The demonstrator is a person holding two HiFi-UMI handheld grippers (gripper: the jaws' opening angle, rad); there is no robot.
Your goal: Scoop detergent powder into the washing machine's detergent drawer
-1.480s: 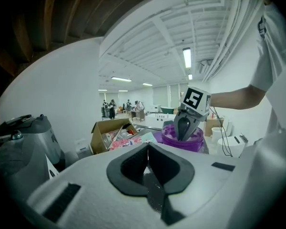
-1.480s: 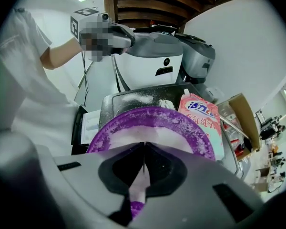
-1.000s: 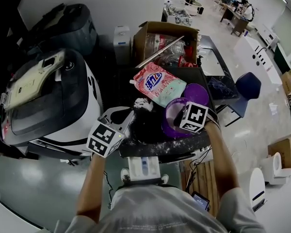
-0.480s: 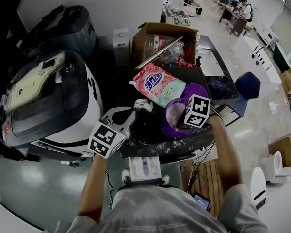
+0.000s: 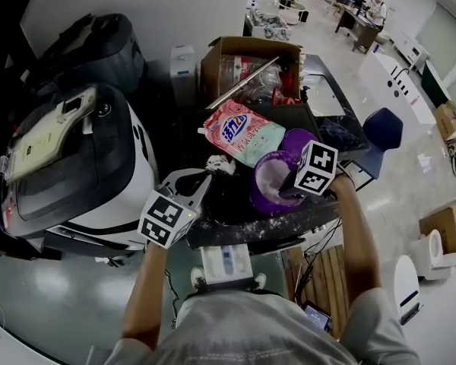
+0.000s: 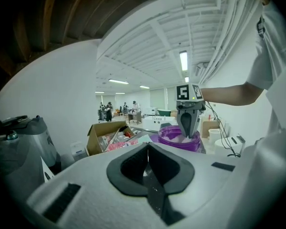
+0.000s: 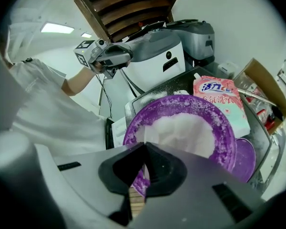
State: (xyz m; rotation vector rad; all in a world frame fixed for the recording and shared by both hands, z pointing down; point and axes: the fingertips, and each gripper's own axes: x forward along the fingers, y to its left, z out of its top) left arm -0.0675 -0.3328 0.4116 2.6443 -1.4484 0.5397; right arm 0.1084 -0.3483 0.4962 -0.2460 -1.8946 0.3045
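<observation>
A purple tub of white detergent powder stands on the dark table tray. My right gripper points down into the tub at its right side. Its jaws are closed on what looks like a clear scoop, faint against the powder. The left gripper view shows the right gripper with its tips down in the tub. My left gripper hovers at the tray's left edge, shut, with nothing between its pads. A white drawer-like box with a blue inset sticks out under the table's near edge.
The washing machine stands left of the table. A pink detergent bag lies behind the tub, with a purple lid beside it. Further back stands a cardboard box of clutter. Spilled powder dusts the tray's front edge.
My right gripper has shifted a little up and to the right over the tub. The left gripper has stayed almost still.
</observation>
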